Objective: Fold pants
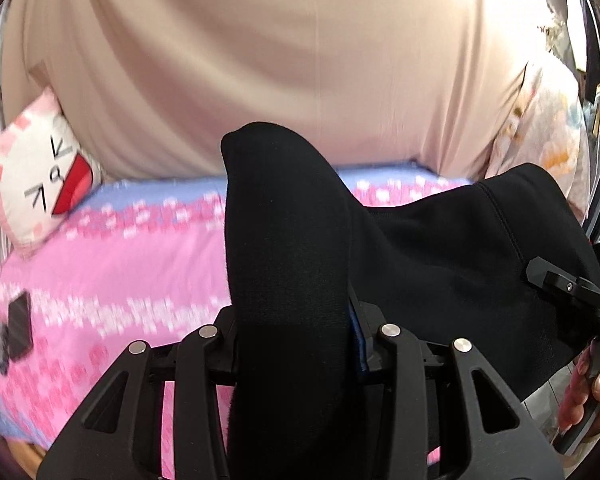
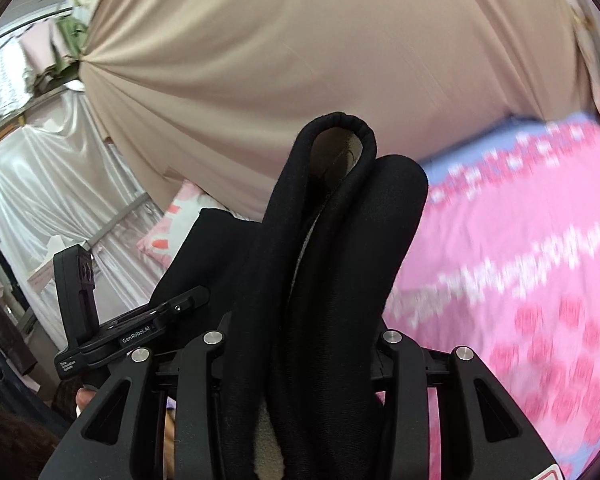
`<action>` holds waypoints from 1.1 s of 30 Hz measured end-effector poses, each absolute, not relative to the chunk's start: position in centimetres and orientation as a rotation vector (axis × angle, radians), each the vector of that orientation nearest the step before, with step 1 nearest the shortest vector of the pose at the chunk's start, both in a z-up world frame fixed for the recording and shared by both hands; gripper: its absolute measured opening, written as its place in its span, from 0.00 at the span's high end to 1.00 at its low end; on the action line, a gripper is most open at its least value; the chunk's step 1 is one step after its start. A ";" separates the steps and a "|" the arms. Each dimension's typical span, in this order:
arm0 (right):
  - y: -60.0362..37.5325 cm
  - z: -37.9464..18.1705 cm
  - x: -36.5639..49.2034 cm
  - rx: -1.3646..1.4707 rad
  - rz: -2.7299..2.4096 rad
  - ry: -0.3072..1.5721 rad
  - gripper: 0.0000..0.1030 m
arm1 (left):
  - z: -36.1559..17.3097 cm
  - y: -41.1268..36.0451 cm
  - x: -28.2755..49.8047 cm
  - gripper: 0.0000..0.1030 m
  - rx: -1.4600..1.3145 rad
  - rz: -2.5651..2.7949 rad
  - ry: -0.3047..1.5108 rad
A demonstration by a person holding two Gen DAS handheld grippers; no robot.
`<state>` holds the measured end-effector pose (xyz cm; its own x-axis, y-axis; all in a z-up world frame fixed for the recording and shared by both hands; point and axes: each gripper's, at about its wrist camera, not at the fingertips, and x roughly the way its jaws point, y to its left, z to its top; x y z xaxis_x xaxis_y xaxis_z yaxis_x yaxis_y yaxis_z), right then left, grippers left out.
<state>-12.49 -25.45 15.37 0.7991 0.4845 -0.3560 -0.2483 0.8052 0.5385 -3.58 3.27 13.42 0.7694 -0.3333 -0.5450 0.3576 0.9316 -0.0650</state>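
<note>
The black pants [image 1: 440,240] hang stretched in the air above the bed. My left gripper [image 1: 296,344] is shut on one bunched edge of the pants, which bulges up between its jaws and hides the fingertips. My right gripper [image 2: 300,352] is shut on another edge of the pants [image 2: 340,220], a rolled hem with a pale lining poking up between its jaws. The right gripper also shows at the right edge of the left wrist view [image 1: 572,292], and the left gripper at the left of the right wrist view [image 2: 140,332].
A bed with a pink and blue sheet [image 1: 120,264] lies below. A cat-face pillow [image 1: 36,184] sits at its left end and a dark phone [image 1: 20,320] lies near the left edge. A beige curtain [image 1: 260,60] hangs behind the bed.
</note>
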 end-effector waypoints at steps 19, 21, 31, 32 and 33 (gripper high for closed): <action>-30.1 9.9 12.5 0.550 0.429 0.430 0.64 | 11.0 -0.5 19.6 0.61 0.015 -0.312 0.462; -30.9 6.5 15.3 0.603 0.401 0.505 0.64 | 8.5 -1.4 22.1 0.60 0.045 -0.296 0.505; -34.7 0.3 17.6 0.639 0.151 0.722 0.55 | -0.7 0.8 28.5 0.44 -0.028 -0.260 0.758; -34.6 1.7 16.5 0.564 0.070 0.678 0.54 | 0.6 1.5 27.5 0.45 -0.016 -0.224 0.719; -34.0 3.9 14.9 0.465 -0.003 0.605 0.54 | 2.2 2.1 26.2 0.45 -0.006 -0.180 0.672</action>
